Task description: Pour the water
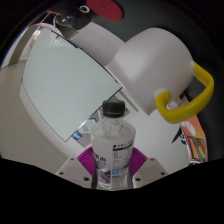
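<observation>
While your gripper (109, 165) holds the clear plastic bottle (111, 145) by its lower body, both purple pads (88, 160) look pressed against its sides, so the fingers are closed about as far as the bottle allows. You have it upright, black cap (115, 107) on top, between the fingers. Judge it light to middling, with thin walls that give under pressure and a smooth skin that could slip as it tilts; grip at the waist, firm but not crushing. The cap appears still in place, so pouring seems not yet possible. Just beyond stands a white mug (160, 62) with a yellow handle (190, 101), on a pale tabletop (55, 85).
</observation>
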